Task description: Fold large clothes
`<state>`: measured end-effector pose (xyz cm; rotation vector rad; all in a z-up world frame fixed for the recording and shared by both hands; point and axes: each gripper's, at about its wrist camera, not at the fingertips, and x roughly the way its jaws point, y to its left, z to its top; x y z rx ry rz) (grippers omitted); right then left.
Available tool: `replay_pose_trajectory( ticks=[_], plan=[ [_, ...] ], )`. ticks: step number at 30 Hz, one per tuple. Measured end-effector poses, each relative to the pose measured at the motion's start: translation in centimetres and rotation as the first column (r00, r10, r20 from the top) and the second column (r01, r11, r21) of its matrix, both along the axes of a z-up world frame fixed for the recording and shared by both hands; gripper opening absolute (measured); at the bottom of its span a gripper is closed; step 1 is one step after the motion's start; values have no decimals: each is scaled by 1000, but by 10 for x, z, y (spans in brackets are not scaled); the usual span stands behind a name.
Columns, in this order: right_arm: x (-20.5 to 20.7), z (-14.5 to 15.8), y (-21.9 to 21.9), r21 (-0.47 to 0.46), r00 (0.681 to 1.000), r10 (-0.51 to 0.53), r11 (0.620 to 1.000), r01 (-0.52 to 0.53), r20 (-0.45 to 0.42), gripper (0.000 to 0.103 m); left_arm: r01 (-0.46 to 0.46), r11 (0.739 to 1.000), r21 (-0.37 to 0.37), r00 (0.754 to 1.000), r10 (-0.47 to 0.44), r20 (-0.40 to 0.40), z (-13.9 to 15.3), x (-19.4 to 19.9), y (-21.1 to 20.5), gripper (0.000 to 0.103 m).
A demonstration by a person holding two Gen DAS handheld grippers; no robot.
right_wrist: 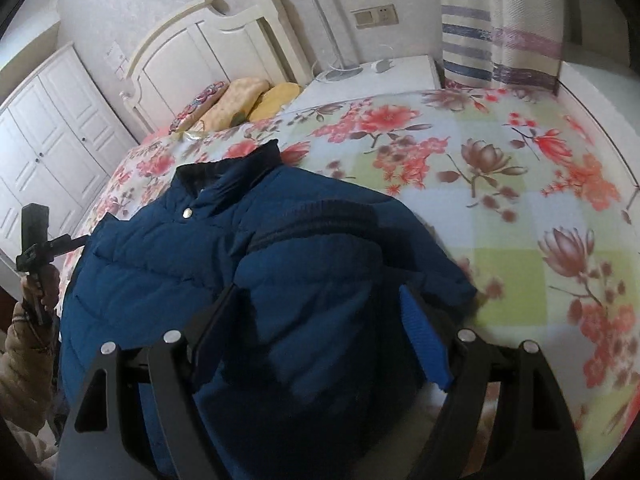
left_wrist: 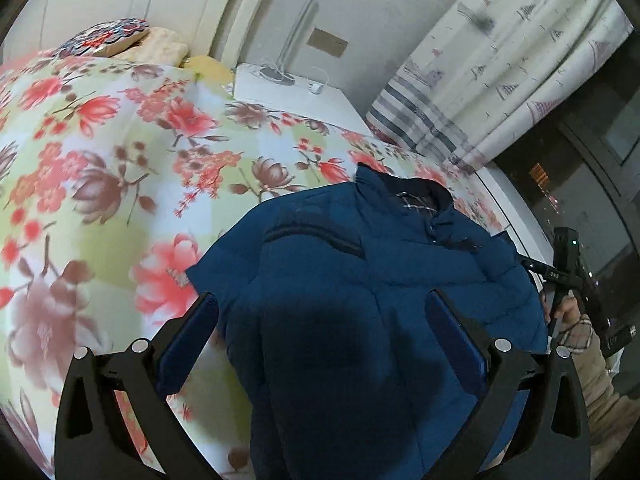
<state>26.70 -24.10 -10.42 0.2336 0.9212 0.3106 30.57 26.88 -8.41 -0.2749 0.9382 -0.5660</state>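
Only right view shows wardrobe (right_wrist: 52,140); both hand-held grippers (left_wrist: 320,344) (right_wrist: 320,336) wide over jacket (left_wrist: 360,280).

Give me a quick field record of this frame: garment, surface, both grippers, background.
garment: blue padded jacket, lying partly folded, collar toward the headboard
surface: bed with floral bedspread
left gripper: open, jacket fabric between the fingers, pads not pressing
right gripper: open, over the jacket, nothing gripped
pillows: stacked at the headboard
nightstand: white, beside the bed
curtain: printed, beyond the nightstand
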Motion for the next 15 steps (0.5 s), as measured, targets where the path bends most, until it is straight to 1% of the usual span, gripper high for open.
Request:
replay_pose_trajectory(
  ticks=[3,8,10,13,14,15],
  plan=[
    [-2,-3,1,3,1000,3,1000,-3,18,78,13,1000,20,1000,-13,-6,-2,9,-8,99],
    [-1,-5,3,1,1000,-12,1000,12,21,78,62,996,71,998,-61,-14,-8,31,-28,99],
    [-1,-4,4,-5,1000,-11,1000,12,21,78,60,993,103,998,-59,-13,-9,38,-36,99],
    [0,-2,5,-14,1000,-10,1000,11,19,78,53,990,130,998,-47,-49,-21,55,-42,99],
    [0,-1,5,-18,1000,-10,1000,10,20,78,54,989,139,996,-44,-73,-29,60,-44,95],
    [0,-1,5,-21,1000,-9,1000,9,22,75,59,989,135,995,-47,-90,-34,61,-45,88]
  ],
)
